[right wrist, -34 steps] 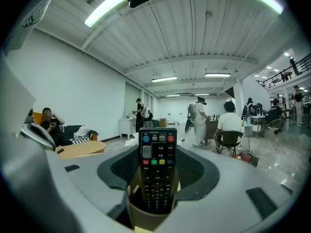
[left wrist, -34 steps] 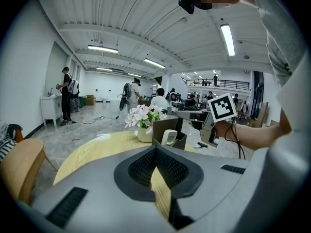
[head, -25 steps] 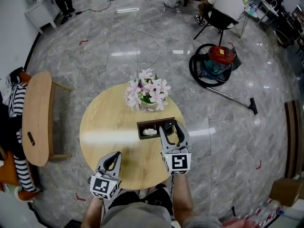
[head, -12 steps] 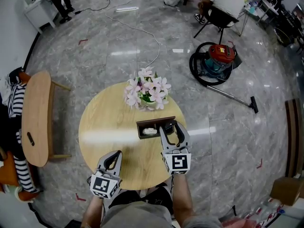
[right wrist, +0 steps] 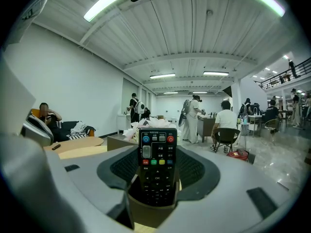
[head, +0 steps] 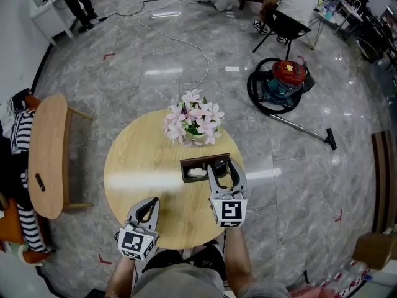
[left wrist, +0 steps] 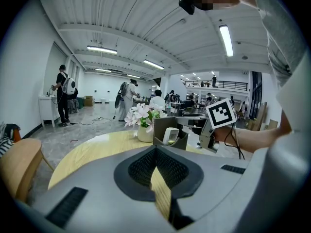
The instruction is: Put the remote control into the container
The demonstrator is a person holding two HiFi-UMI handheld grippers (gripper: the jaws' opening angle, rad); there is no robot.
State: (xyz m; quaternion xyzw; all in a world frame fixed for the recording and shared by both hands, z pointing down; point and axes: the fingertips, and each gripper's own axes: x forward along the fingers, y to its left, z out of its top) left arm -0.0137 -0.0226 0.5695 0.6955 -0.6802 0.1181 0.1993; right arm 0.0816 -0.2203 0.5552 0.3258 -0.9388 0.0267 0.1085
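A black remote control (right wrist: 157, 164) stands upright in the right end of a dark brown container (head: 186, 162) on the round wooden table (head: 142, 166). My right gripper (head: 222, 164) is open, its jaws on either side of the remote with a gap at each pad. In the right gripper view the remote's lower end sits inside the container's wall (right wrist: 150, 212). A white object (head: 196, 172) lies in the container's left part. My left gripper (head: 150, 202) is shut and empty near the table's front edge. From the left gripper view, the container (left wrist: 159, 132) lies ahead.
A vase of pink flowers (head: 193, 121) stands just behind the container. A wooden bench (head: 48, 154) is left of the table. A vacuum cleaner (head: 282, 79) with hose and a cable (head: 186, 42) lie on the floor beyond; a person sits on a chair (head: 291, 5).
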